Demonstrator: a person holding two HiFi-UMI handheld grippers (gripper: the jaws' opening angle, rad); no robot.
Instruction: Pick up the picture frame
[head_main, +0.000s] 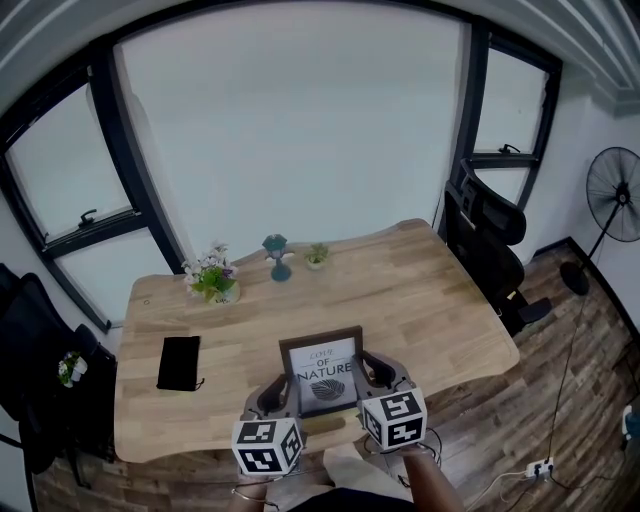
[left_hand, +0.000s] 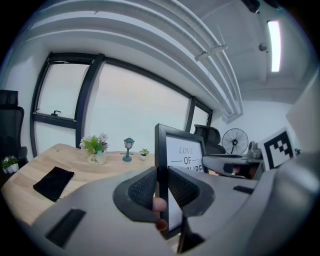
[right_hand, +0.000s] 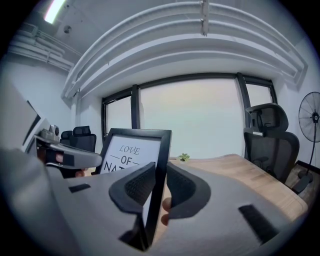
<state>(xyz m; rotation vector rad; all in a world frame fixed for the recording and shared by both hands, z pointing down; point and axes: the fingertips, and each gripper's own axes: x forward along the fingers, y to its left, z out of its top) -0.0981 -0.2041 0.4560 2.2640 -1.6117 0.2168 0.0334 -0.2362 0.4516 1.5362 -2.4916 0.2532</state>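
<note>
Lift step, I judge: the left gripper (left_hand: 161, 187) and right gripper (right_hand: 159, 182) each clamp a side edge of the black-framed rectangular picture frame (head_main: 323, 370) over the wooden desk (head_main: 420, 300). The next move calls for an even, level raise.

Wooden table (head_main: 440, 300), black office chair (head_main: 490, 240), standing fan (head_main: 612, 195), large windows (head_main: 290, 130), plank floor (head_main: 570, 400)
</note>
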